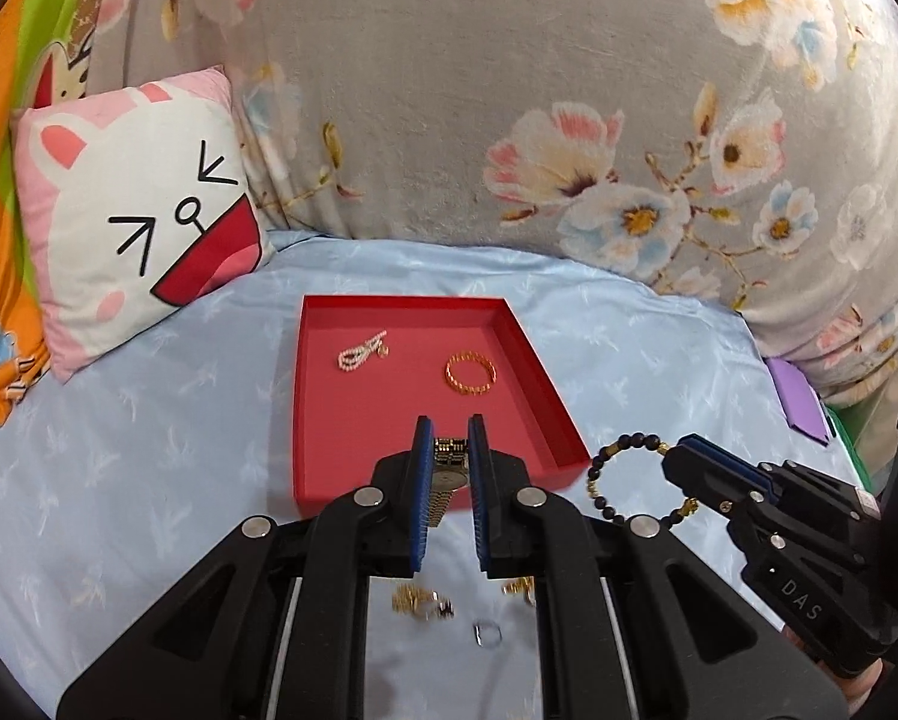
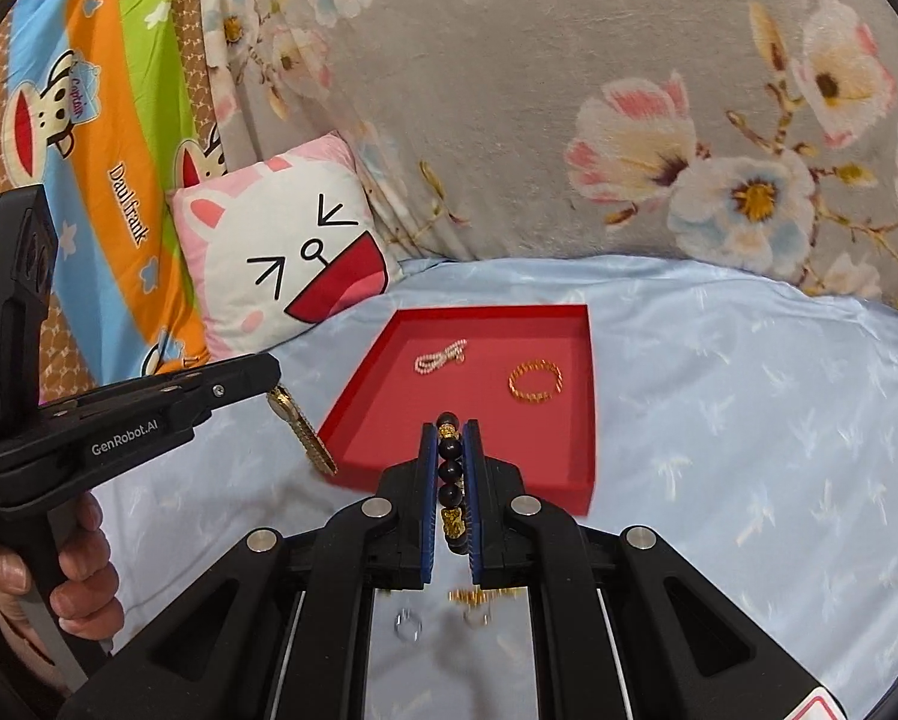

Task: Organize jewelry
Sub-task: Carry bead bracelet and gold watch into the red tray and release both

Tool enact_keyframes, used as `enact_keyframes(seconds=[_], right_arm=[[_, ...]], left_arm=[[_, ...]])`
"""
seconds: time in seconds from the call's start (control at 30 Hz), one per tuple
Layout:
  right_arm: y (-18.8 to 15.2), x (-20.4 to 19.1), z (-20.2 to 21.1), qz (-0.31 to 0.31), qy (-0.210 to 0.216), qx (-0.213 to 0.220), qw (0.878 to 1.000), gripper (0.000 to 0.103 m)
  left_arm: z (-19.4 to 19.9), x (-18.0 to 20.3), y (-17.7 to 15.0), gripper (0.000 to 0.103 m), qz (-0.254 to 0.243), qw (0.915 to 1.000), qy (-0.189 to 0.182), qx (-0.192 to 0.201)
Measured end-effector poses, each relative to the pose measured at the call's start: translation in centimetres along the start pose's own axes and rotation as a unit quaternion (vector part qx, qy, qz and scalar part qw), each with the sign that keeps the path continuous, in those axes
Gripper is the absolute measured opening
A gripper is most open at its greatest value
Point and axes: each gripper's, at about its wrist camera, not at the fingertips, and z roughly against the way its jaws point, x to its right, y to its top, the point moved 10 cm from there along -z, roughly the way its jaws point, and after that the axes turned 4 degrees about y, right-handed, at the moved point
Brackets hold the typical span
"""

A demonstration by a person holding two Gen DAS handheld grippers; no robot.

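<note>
A red tray (image 1: 329, 408) (image 2: 587, 420) lies on the light blue bedsheet. In it are a pearl bracelet (image 1: 360, 351) (image 2: 440, 358) and a gold bangle (image 1: 470, 374) (image 2: 535, 382). My left gripper (image 1: 451, 429) is shut on a gold watch (image 1: 446, 471), held above the tray's near edge; the watch hangs from it in the right wrist view (image 2: 302, 435). My right gripper (image 2: 451, 429) is shut on a dark bead bracelet with gold charms (image 2: 451, 480) (image 1: 626, 480), held just right of the tray's near corner.
A cat-face pillow (image 1: 137, 228) (image 2: 293, 246) leans at the back left. A floral grey blanket (image 1: 509, 90) rises behind the tray. Small gold pieces (image 1: 419, 600) and a silver ring (image 1: 486, 636) lie on the sheet below the grippers. A purple object (image 1: 800, 399) sits at the right.
</note>
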Motion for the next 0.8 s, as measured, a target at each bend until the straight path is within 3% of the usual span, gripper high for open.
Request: enact_keyframes(seconds=[0.23,0.47,0.6,0.8], right_arm=[[2.6,0.7,-7.6,-0.016,0.022,-0.02,0.999,0.007],[0.4,2.1,-14.8,-0.053,0.052,-0.075,0.994,0.007],[-1.1,3.9,-17.2,-0.056,0.033,-0.102,0.993,0.007],[-1.5,6.7,-18.4,-0.043,-0.013,-0.105,0.993,0.007]], left_arm=[[-6.5,-2.5,3.3,0.011,0.022,0.9996,0.002,-0.018],[-12.6,-4.5,2.6,0.011,0.032,0.9973,0.015,-0.065],[-14.6,-5.4,1.5,0.011,0.036,0.9951,0.025,-0.089],[-17.7,-6.0,0.9,0.011,0.03,0.9923,0.044,-0.112]])
